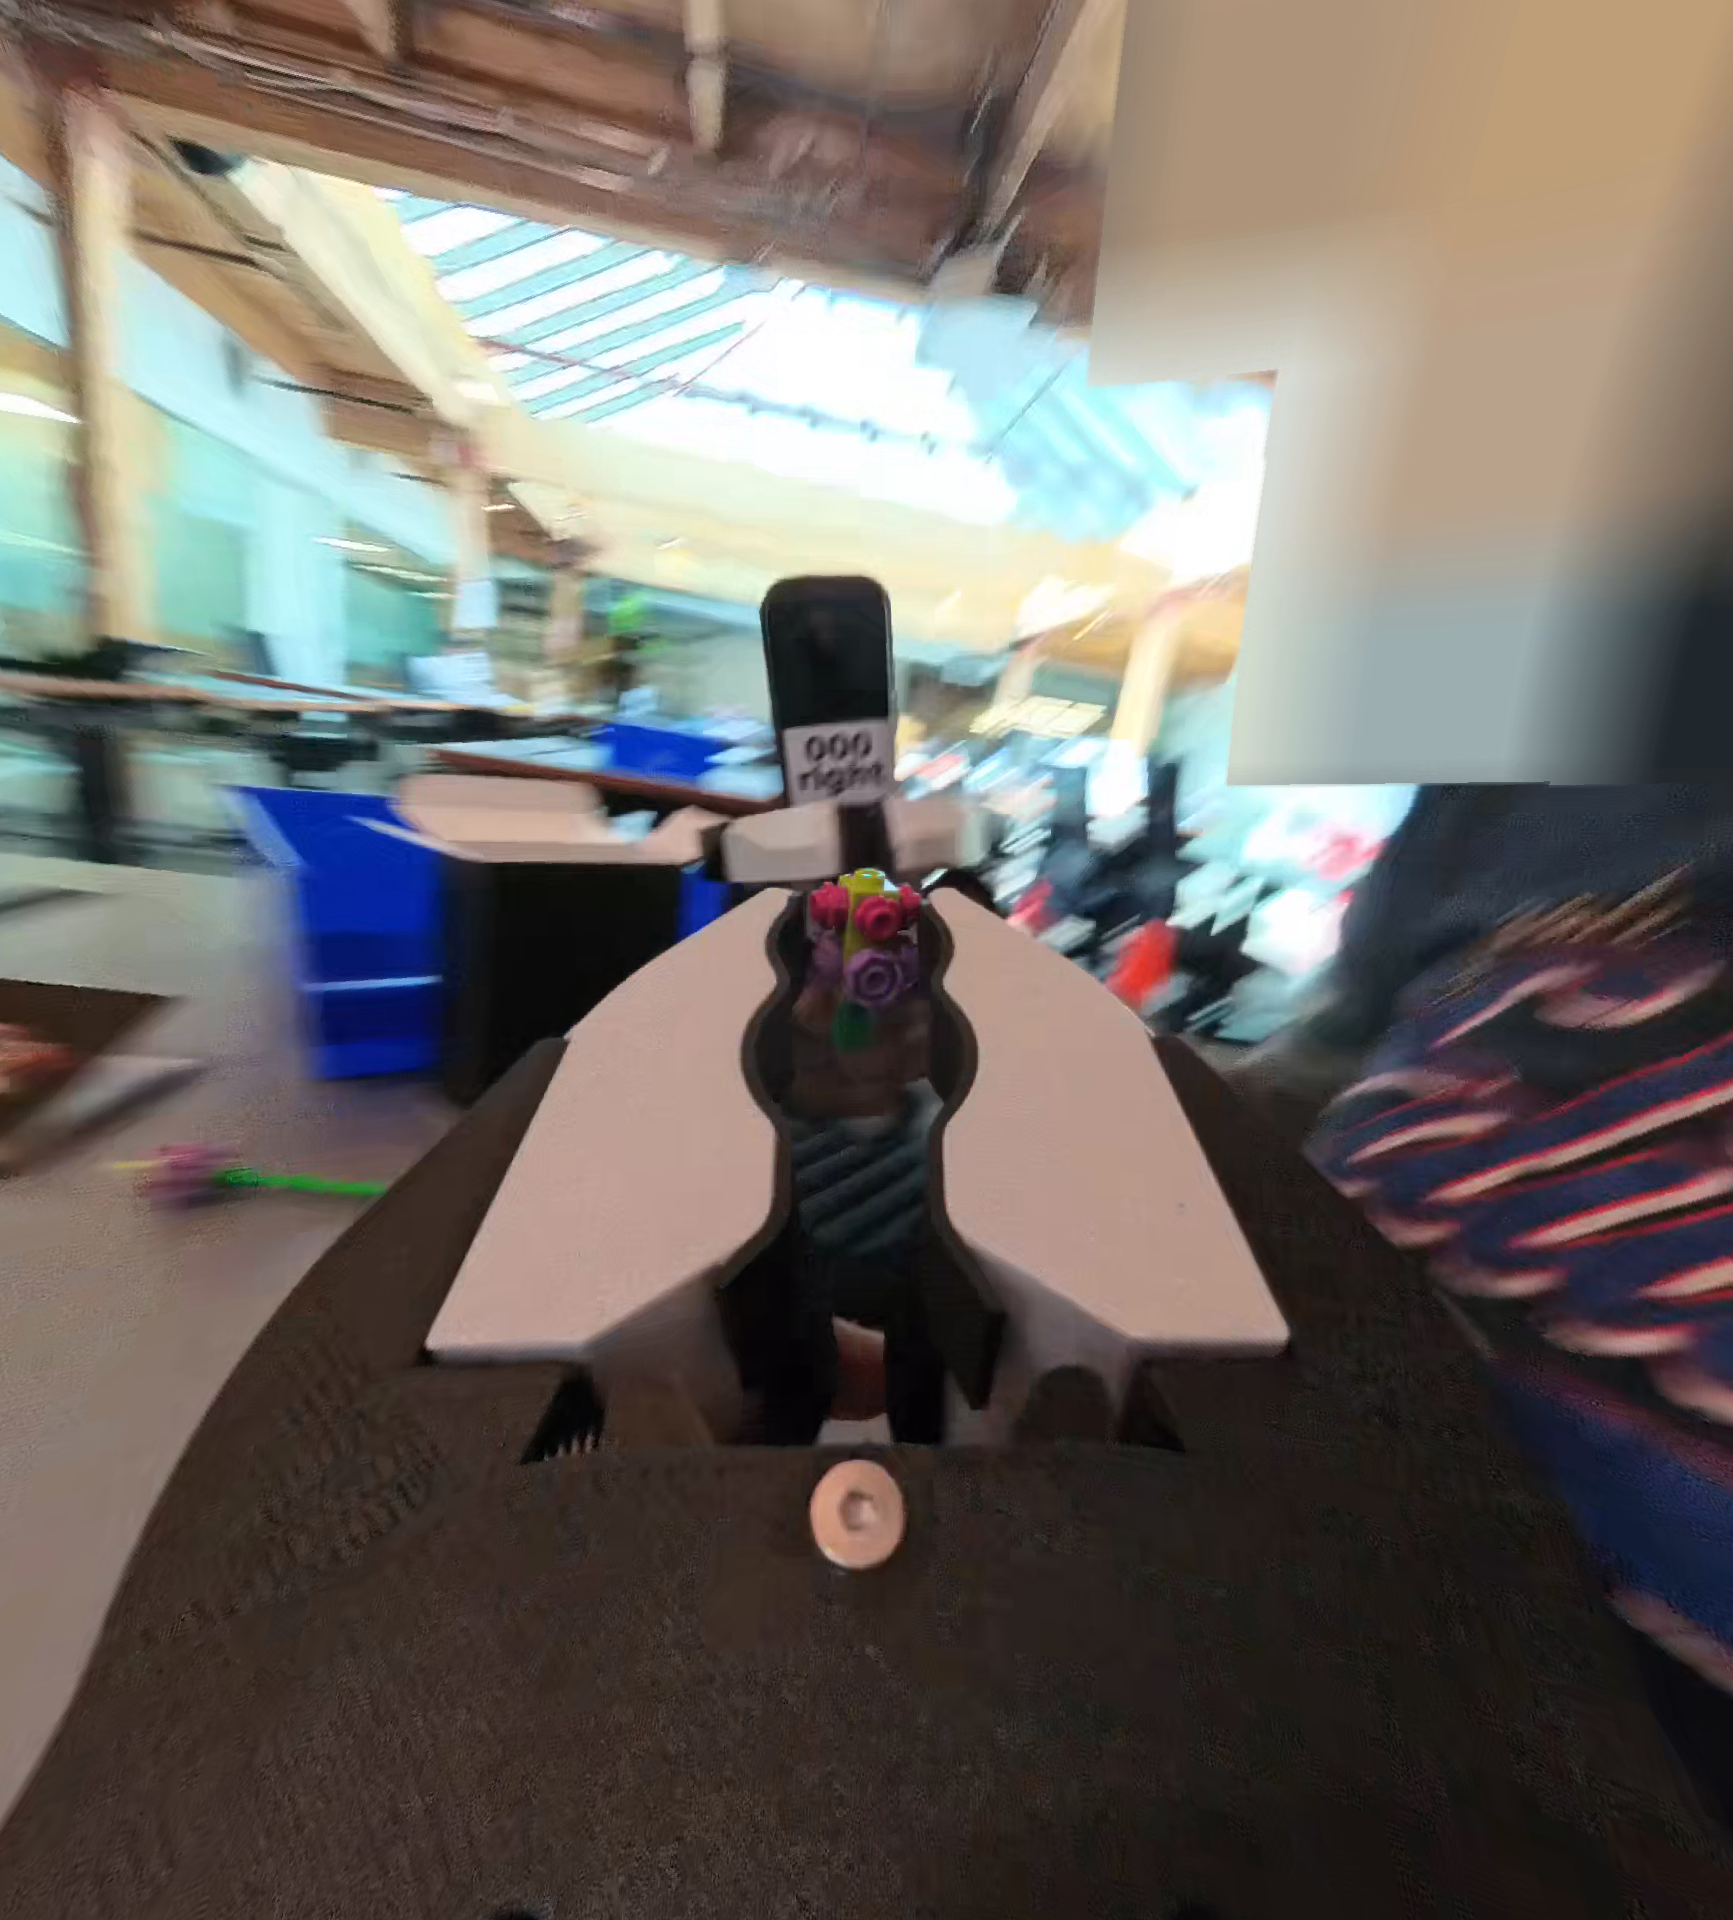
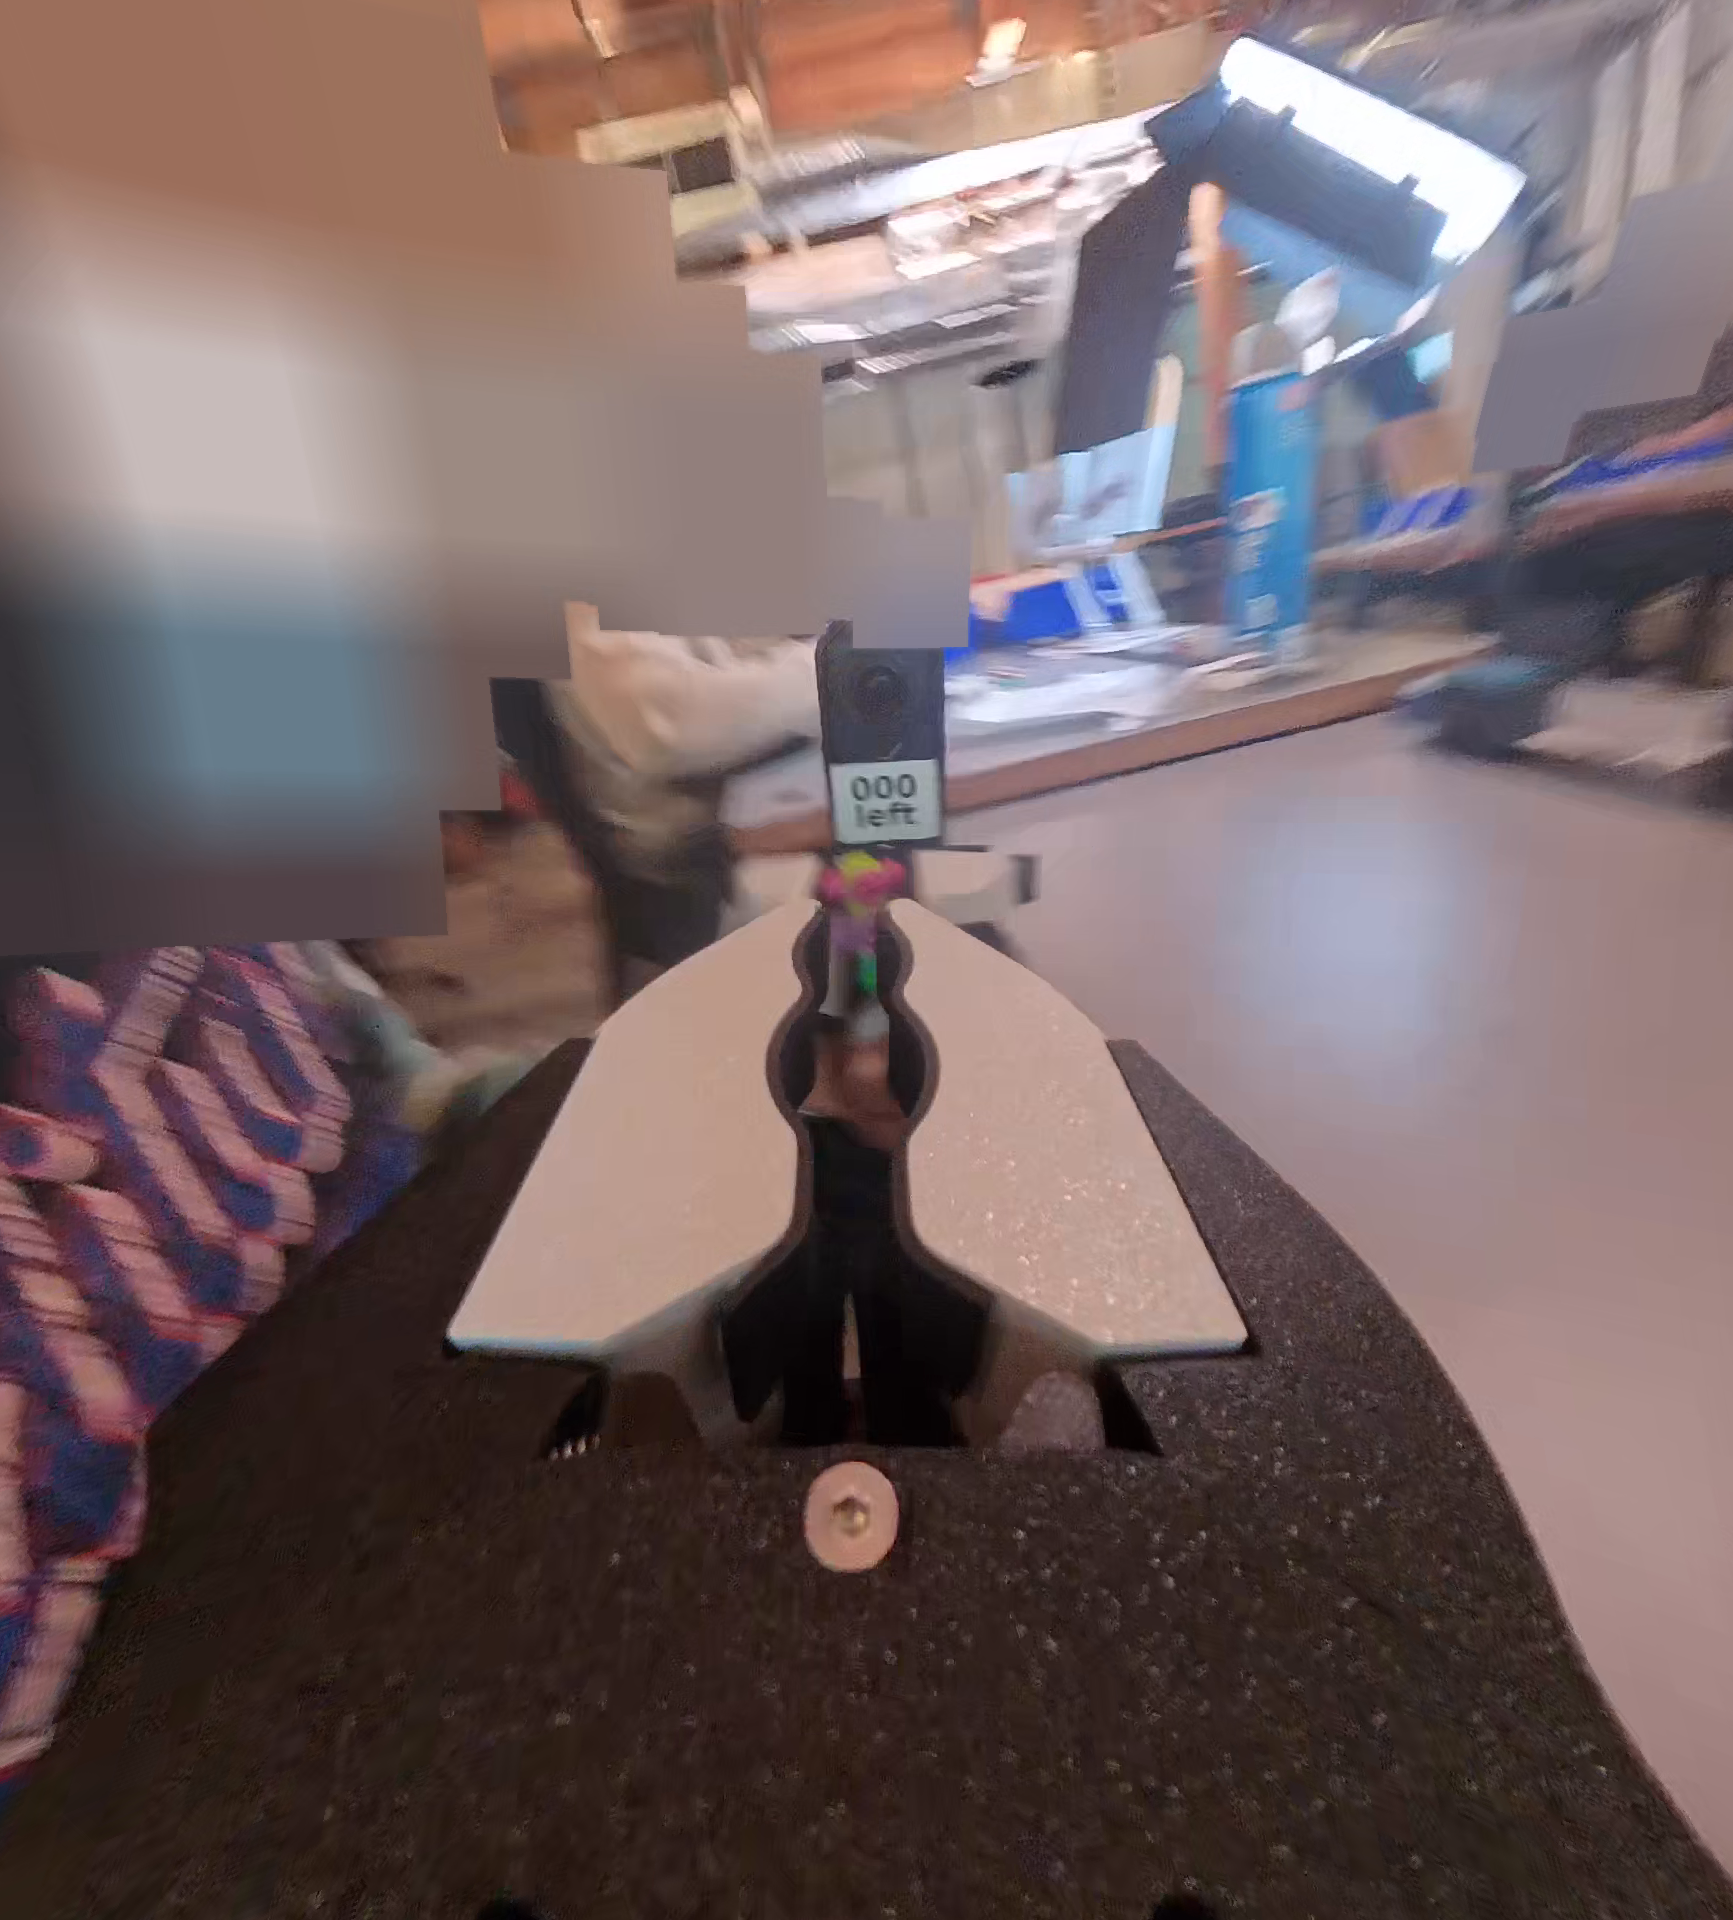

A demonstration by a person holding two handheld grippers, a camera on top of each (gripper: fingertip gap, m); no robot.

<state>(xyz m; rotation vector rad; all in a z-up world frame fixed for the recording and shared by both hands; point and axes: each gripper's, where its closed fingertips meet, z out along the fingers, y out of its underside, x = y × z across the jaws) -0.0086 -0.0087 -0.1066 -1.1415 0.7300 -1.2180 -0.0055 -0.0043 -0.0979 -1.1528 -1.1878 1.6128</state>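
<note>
A small toy brick flower cluster (image 1: 867,940), with pink and purple blooms, a yellow-green top and a green stem, sits between the tips of my left gripper (image 1: 862,920), whose fingers are closed on it. The right gripper's white fingers (image 1: 810,847) and black camera (image 1: 826,665) face mine just beyond the flowers. In the right wrist view the same cluster (image 2: 857,920) sits between the tips of my right gripper (image 2: 857,930), also closed on it. The left gripper's camera (image 2: 881,707) is directly behind. Both grippers are raised above the grey table (image 2: 1361,987). The frames are motion-blurred.
A loose toy flower with a green stem (image 1: 249,1179) lies on the table at left, near a dark booklet (image 1: 0,1060). A blue bin (image 1: 363,925) and a black box with white flaps (image 1: 561,935) stand behind. A person's striped sleeve (image 1: 1568,1195) is close at right. My left and right fingertips are right by each other.
</note>
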